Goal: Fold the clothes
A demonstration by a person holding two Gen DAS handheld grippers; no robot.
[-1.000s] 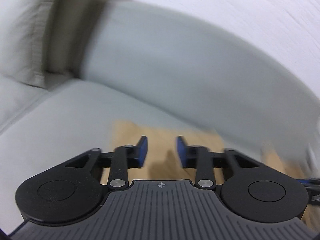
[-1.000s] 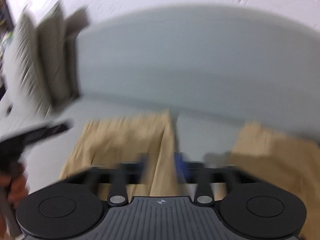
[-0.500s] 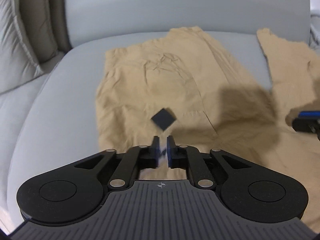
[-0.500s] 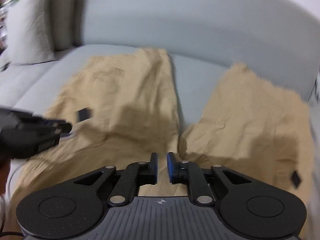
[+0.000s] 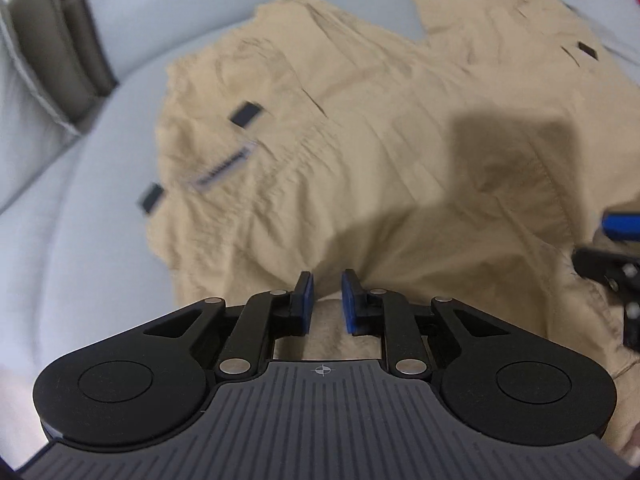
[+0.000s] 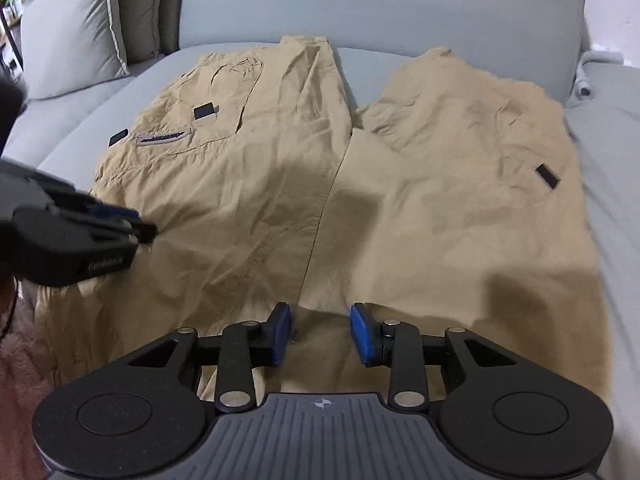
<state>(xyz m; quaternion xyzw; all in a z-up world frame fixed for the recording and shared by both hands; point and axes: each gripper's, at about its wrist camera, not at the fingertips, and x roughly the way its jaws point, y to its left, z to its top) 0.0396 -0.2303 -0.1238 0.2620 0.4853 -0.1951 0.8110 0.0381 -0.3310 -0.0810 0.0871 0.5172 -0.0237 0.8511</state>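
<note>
Grey sofa cushions (image 6: 608,152) form the work surface, with an upright backrest (image 6: 360,4) behind and a pale piped pillow (image 6: 76,28) propped at the left end. Spread flat across the seat is a pair of tan cargo shorts (image 6: 280,184), waistband nearest the cameras and the two legs laid pointing toward the backrest with a narrow strip of cushion seen between them. On the left leg a grey logo patch (image 6: 162,137) is seen, flanked by two small black tabs (image 6: 203,111); another black tab (image 6: 546,176) is sewn onto the right leg. The fabric is creased, and square shadows are cast on it by the tools. The right gripper (image 6: 320,334) is held above the waistband near the centre seam, angled steeply down; its blue-padded jaws are opening, with cloth seen below the gap but not pinched by the pads. The left gripper (image 5: 326,300) is held over the waistband on the left half of the shorts; its jaws are also opening, slightly less spread, and nothing is clamped between them. A bit of pink fluffy sleeve (image 6: 20,364) is visible at the lower left of the right wrist view.
</note>
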